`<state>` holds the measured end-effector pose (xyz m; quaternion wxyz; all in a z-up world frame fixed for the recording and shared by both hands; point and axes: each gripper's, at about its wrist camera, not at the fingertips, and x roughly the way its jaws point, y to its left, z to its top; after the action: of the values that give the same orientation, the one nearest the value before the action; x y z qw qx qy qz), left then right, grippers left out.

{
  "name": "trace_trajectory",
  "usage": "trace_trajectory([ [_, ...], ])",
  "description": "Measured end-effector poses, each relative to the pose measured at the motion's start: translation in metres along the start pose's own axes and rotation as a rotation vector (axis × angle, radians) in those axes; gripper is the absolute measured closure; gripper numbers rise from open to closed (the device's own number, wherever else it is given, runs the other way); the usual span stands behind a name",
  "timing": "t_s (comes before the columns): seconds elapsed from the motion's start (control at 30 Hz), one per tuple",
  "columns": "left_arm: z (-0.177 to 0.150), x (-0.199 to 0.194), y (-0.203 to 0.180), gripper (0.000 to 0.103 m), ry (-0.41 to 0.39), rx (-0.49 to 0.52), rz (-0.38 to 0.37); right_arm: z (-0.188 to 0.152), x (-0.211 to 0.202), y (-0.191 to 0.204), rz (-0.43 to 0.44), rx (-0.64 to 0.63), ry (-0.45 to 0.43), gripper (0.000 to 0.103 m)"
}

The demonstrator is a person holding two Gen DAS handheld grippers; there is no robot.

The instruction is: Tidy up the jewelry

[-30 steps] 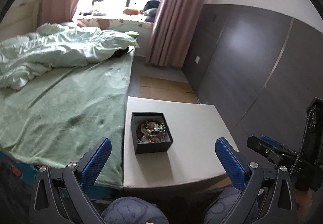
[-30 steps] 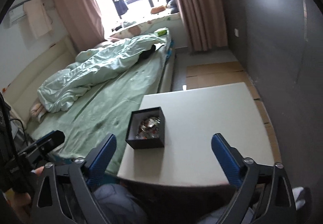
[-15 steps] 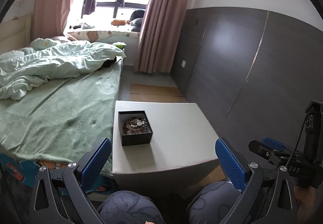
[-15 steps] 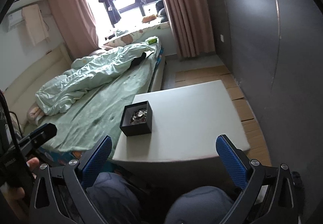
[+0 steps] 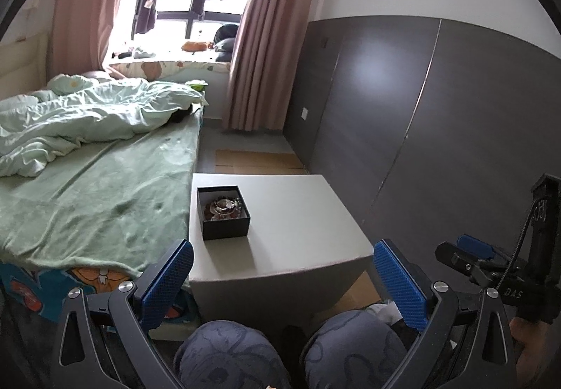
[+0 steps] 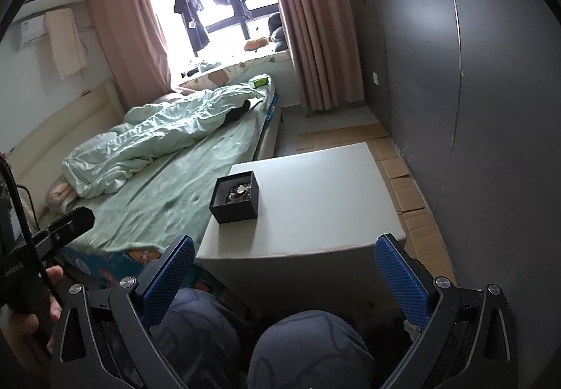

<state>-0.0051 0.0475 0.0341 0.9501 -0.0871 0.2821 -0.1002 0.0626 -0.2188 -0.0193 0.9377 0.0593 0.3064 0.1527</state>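
Nearest the cameras are the person's two knees in blue-grey patterned trousers, just under both tools. The left gripper is spread wide and holds nothing, its blue pads standing well apart on black arms; the right gripper is spread the same way and is also bare. In the left wrist view the right tool's black handle shows at the right edge with part of a hand around it, and in the right wrist view the left tool and the hand gripping it show at the left edge. Both grippers hang short of the near edge of the worktop, a low pale grey block, and well apart from anything on it. On the left part of the worktop, close to its left edge, sits a small black box with no lid on, and inside it lies a tangle of jewelry, beads and shiny pieces too small to tell apart. Nothing stands between the grippers and the box. Touching or just beside the worktop's left side is a bed with a green sheet, and a crumpled pale green duvet is heaped farther back. Flattened cardboard lies on the floor beyond the worktop. A dark grey panelled wall runs along the right. Farthest off, pink curtains frame a bright window with dark clothes hanging across it.
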Motion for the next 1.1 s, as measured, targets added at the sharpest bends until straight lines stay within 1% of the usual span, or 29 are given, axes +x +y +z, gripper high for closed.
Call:
trace_trajectory([
  [0.3, 0.004, -0.015, -0.004, 0.0, -0.024, 0.016, -0.002, -0.002, -0.012, 0.01, 0.01, -0.011, -0.006, 0.0],
  [0.5, 0.001, -0.013, -0.001, 0.0, -0.012, 0.014, 0.0, -0.003, -0.011, 0.007, -0.024, -0.003, -0.012, 0.0],
  [0.67, 0.0, -0.012, -0.001, 0.0, -0.004, 0.019, 0.002, -0.003, -0.009, 0.011, -0.033, -0.011, -0.005, 0.0],
  [0.77, 0.0, -0.012, -0.001, 0.0, -0.003, 0.021, 0.009, -0.002, -0.01, 0.013, -0.012, -0.007, -0.01, 0.0],
  [0.9, 0.0, -0.01, -0.002, 0.0, 0.001, 0.02, 0.004, -0.004, -0.01, 0.018, -0.038, -0.029, -0.007, 0.0],
  [1.1, -0.002, -0.012, -0.004, 0.0, -0.003, 0.031, 0.012, -0.004, -0.013, 0.014, -0.034, -0.016, -0.021, 0.0],
])
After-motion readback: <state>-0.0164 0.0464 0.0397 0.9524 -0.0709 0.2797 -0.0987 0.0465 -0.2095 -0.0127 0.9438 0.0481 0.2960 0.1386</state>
